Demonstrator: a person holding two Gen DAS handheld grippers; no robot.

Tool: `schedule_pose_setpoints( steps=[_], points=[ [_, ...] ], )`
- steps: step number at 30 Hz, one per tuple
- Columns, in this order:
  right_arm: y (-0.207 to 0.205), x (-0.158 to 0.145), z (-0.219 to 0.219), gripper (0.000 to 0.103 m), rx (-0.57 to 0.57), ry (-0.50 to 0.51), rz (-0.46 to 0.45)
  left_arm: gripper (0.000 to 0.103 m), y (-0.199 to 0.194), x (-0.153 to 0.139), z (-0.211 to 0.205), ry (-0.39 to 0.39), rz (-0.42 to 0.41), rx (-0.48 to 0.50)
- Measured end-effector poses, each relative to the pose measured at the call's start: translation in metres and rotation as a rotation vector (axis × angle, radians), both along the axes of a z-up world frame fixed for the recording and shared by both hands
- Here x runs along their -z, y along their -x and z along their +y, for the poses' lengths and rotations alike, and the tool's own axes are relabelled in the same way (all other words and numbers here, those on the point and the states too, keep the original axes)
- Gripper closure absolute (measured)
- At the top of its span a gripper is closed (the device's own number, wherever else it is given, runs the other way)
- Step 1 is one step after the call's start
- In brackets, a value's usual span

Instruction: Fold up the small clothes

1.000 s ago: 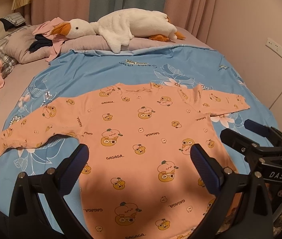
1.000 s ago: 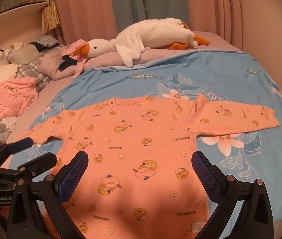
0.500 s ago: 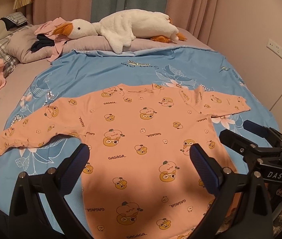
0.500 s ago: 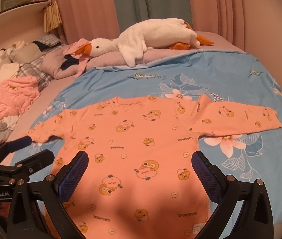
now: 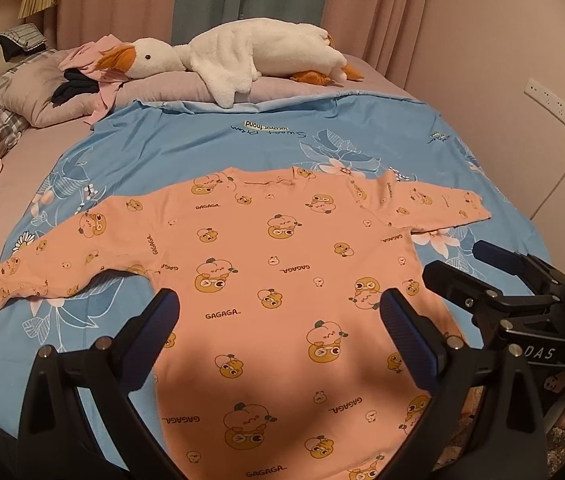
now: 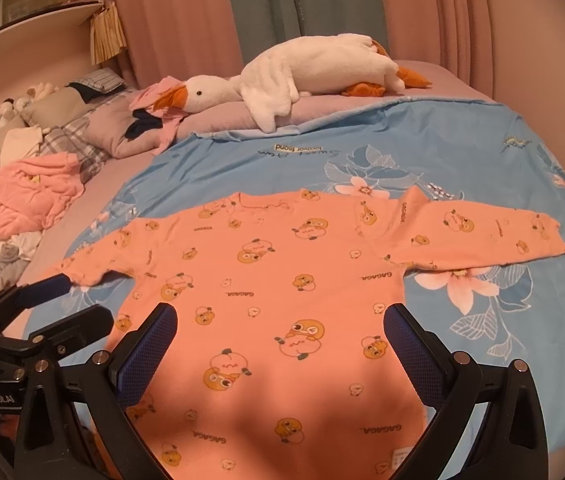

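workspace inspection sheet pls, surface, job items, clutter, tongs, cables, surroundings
surface: blue floral sheet spread over the bed.
job's things: orange long-sleeved top lying flat, sleeves out, unfolded.
clutter: plush goose on the pillows; pink clothes pile at the bed's left side.
grippers: left tongs and right tongs open, empty, above the top's lower part.
cables: white cord hanging from the wall socket strip.
surroundings: pink and green curtains behind the bed.
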State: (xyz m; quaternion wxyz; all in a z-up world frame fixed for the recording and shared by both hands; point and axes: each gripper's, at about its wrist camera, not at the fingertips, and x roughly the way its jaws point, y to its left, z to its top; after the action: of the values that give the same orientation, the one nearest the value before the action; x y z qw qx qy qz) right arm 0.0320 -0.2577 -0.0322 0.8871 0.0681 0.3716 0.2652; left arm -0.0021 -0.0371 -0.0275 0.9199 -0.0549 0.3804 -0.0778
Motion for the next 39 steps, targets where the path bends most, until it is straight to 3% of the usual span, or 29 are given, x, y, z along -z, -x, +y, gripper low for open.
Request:
schedule_pose_setpoints(
  steps=[35,39],
  points=[
    [0.005,-0.007,-0.010,0.001,0.040,-0.011,-0.002,0.006,-0.004,0.010,0.008,0.026,0.022,-0.004],
    [0.000,-0.007,-0.022,0.005,0.069,-0.071,0.007,0.007,-0.010,0.017,0.012,0.041,0.043,-0.009]
  ],
)
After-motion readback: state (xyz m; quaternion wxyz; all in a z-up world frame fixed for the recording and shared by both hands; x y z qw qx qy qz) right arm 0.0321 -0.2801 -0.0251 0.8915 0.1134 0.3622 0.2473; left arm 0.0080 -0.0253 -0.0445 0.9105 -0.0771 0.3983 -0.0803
